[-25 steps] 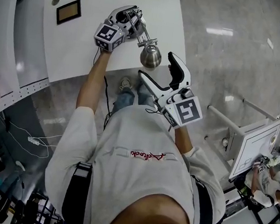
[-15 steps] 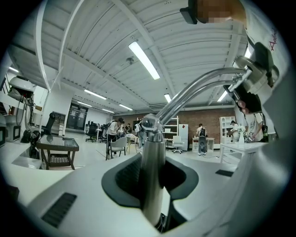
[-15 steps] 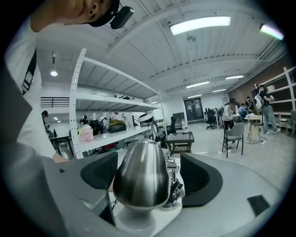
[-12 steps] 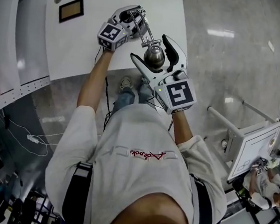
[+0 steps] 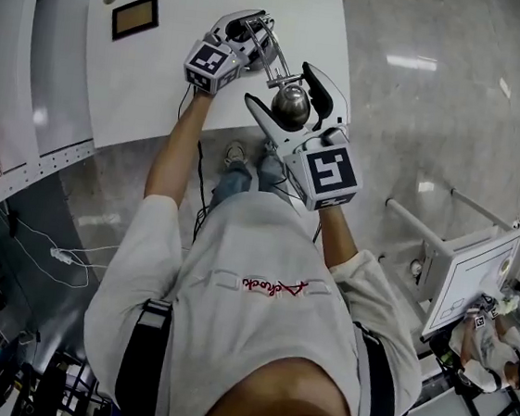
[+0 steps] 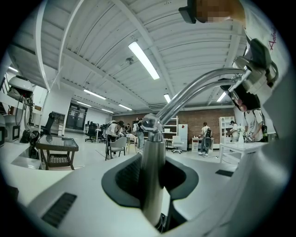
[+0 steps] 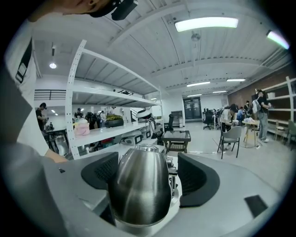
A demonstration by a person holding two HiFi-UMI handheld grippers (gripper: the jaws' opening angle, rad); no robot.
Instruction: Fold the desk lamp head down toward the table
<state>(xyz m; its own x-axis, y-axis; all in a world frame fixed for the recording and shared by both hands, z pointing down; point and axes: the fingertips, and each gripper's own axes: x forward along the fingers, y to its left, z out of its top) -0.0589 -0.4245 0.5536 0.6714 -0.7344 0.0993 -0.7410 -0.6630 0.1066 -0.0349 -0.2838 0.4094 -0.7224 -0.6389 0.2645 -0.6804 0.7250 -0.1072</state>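
Head view: right gripper has moved in, jaws open around lamp head; left gripper clamps stem, so folding looks ready to start.

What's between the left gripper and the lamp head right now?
Only the lamp's metal arm, running from the left gripper to the lamp head; the head view shows it best.

Big open workshop: white beamed ceiling with long strip lights, brick far wall, glossy grey floor, white table with a brown inset panel, cluttered white shelf rack, dark glass-top side table, grey chair, people at distant desks.
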